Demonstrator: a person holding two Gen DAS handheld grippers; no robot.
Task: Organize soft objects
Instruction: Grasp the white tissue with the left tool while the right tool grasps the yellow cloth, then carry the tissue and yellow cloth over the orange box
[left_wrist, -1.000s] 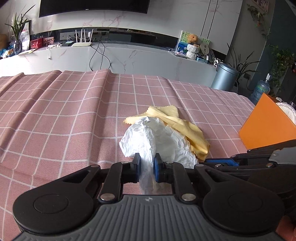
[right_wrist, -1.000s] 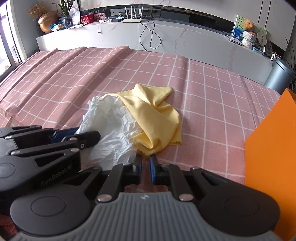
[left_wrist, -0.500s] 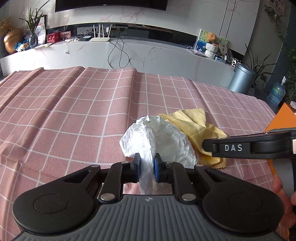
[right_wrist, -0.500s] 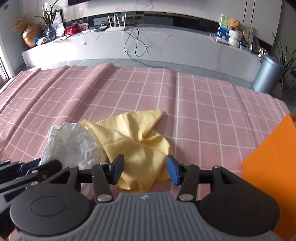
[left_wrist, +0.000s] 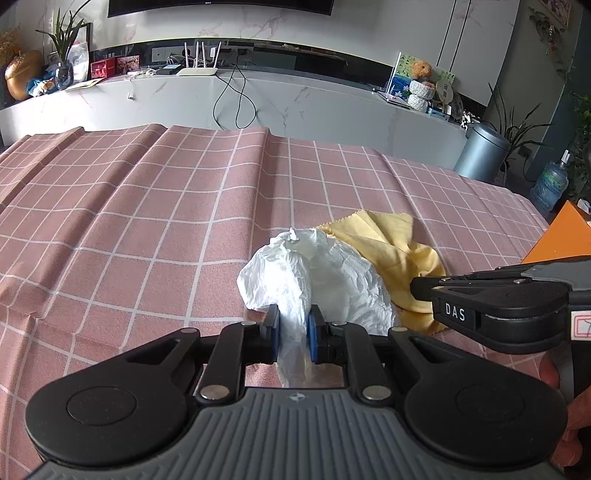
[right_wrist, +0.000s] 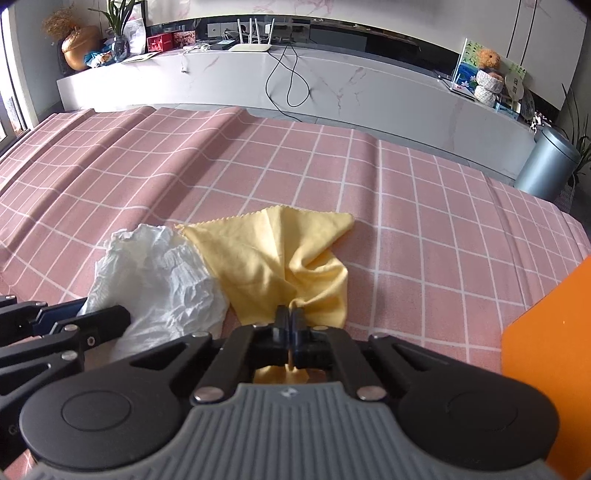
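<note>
the left gripper (left_wrist: 292, 334) is clamped on the near edge of the white tissue (left_wrist: 332, 280), which sits crumpled on the pink checked cloth (left_wrist: 147, 221). the right gripper (right_wrist: 289, 332) pinches a bunched fold of the yellow rag (right_wrist: 280, 258), fingers nearly together. tissue and rag touch, the rag's left edge overlapping the tissue. an orange box (right_wrist: 550, 369) stands at the right, apart from both
</note>
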